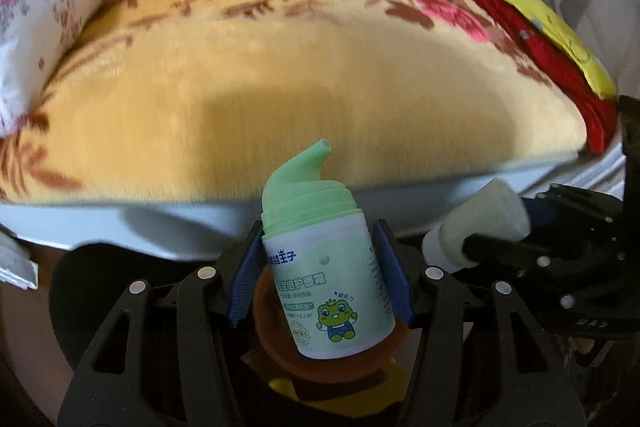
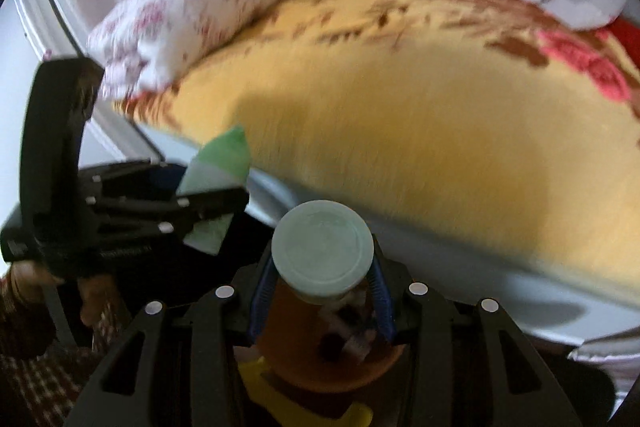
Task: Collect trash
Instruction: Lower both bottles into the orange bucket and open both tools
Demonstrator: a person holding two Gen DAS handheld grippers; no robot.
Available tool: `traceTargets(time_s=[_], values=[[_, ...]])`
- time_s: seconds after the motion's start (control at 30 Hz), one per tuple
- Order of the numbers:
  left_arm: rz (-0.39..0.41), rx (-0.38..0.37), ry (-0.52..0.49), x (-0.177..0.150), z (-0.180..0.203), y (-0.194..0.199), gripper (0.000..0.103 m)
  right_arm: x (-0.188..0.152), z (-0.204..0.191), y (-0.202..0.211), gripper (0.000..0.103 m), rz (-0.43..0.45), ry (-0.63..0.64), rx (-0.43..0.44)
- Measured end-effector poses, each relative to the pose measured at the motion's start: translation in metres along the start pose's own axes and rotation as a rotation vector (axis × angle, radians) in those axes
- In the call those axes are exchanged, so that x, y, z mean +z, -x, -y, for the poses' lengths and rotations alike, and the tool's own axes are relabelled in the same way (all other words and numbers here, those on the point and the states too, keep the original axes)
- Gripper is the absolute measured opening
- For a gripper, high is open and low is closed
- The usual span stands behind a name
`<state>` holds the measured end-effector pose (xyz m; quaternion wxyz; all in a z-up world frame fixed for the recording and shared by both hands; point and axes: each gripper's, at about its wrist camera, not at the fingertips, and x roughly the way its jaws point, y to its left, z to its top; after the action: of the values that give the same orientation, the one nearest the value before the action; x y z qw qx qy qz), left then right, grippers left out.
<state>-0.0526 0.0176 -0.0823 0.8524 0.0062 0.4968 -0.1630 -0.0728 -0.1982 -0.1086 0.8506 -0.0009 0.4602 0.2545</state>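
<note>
Trash in hand: the left gripper's point(image 1: 320, 279) fingers clamped a green pump bottle point(image 1: 324, 267), the right gripper's point(image 2: 322, 291) a capped jar point(image 2: 322, 253), off the bed's point(image 1: 280, 87) near edge; dropping both in a bin looked next.

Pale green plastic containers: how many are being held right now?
2. A pump bottle with a green spout and frog label sits clamped in the left gripper jaws. A pale green round-topped container sits in the right gripper jaws. Others may be hidden.
</note>
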Motion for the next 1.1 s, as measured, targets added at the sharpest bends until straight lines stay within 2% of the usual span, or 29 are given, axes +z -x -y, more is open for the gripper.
traceTargets(time_s=[0.17, 0.3, 0.43, 0.53, 0.7, 0.73, 0.77, 0.83, 0.87, 0.9, 1.1], values=[[-0.07, -0.012, -0.021, -0.019, -0.002, -0.007, 0.053, -0.021, -0.008, -0.018, 0.042, -0.087, 0.008, 0.022], [-0.101, -0.025, -0.036, -0.03, -0.001, -0.009, 0.053, -0.028, -0.009, -0.026, 0.042, -0.124, 0.009, 0.03], [-0.12, -0.032, -0.045, -0.034, 0.0, -0.011, 0.051, -0.032, -0.011, -0.03, 0.042, -0.142, 0.016, 0.033], [-0.125, -0.036, -0.055, -0.036, 0.0, -0.011, 0.046, -0.035, -0.011, -0.032, 0.042, -0.154, 0.023, 0.032], [-0.147, -0.038, -0.049, -0.038, 0.0, -0.017, 0.046, -0.039, -0.007, -0.038, 0.043, -0.183, 0.02, 0.03], [-0.149, -0.037, -0.042, -0.038, 0.0, -0.017, 0.046, -0.039, -0.006, -0.039, 0.048, -0.181, 0.008, 0.029], [-0.15, -0.037, -0.032, -0.037, -0.001, -0.017, 0.046, -0.04, -0.004, -0.038, 0.058, -0.181, 0.0, 0.034], [-0.144, -0.032, -0.016, -0.035, -0.003, -0.015, 0.054, -0.038, -0.002, -0.035, 0.063, -0.163, -0.01, 0.026], [-0.132, -0.018, -0.007, -0.034, -0.005, -0.012, 0.065, -0.037, 0.0, -0.032, 0.065, -0.148, -0.011, 0.02], [-0.12, -0.008, -0.002, -0.032, -0.006, -0.009, 0.071, -0.037, 0.001, -0.029, 0.066, -0.137, -0.012, 0.011], [-0.086, 0.026, 0.005, -0.023, -0.006, -0.002, 0.071, -0.034, 0.01, -0.017, 0.07, -0.084, -0.021, -0.035]])
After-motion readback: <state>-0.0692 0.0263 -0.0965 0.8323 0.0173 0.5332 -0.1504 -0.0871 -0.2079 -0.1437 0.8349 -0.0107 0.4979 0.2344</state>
